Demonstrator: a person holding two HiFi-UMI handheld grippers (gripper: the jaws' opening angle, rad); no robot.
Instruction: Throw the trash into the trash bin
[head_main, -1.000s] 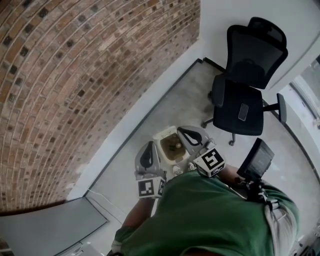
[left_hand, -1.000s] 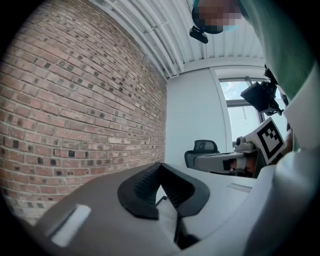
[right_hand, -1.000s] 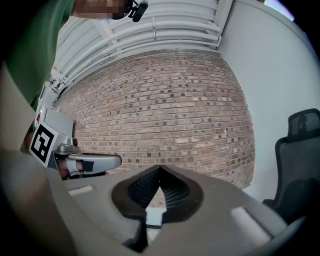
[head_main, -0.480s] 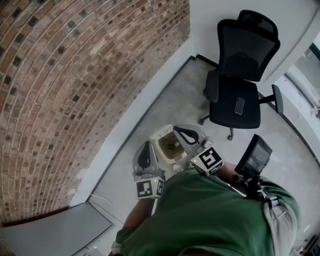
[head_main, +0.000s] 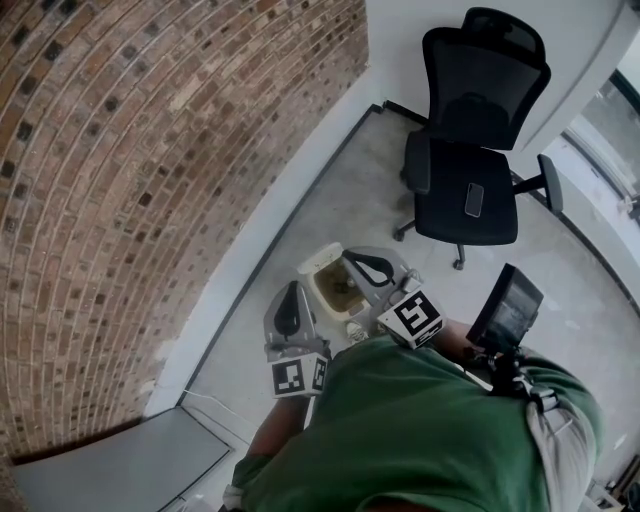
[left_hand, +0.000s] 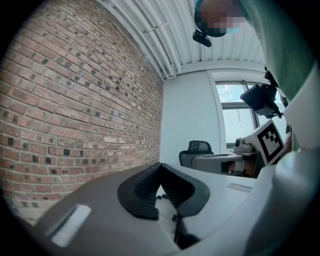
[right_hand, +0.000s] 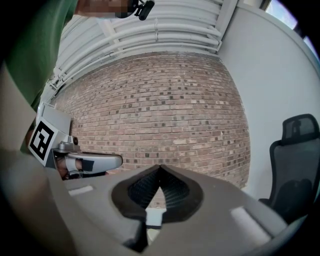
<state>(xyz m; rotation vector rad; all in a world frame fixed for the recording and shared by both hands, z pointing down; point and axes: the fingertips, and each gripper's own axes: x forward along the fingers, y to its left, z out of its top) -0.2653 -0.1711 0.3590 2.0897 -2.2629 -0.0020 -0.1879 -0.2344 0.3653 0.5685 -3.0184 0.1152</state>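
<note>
**Left claw (head_main: 293, 288) and right claw (head_main: 347, 257) flanking the trash bin (head_main: 316, 259), frame centre.**
Both claws are clenched, with nothing gripped. Brownish trash (head_main: 341, 291) is seen inside the bin. Square black-and-white markers (head_main: 413, 316) are carried, without legible text.

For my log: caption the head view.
Left gripper and right gripper, both shut, near trash bin by brick wall.

Black office chair (head_main: 485, 100) stands near brick wall (head_main: 150, 150).
</note>
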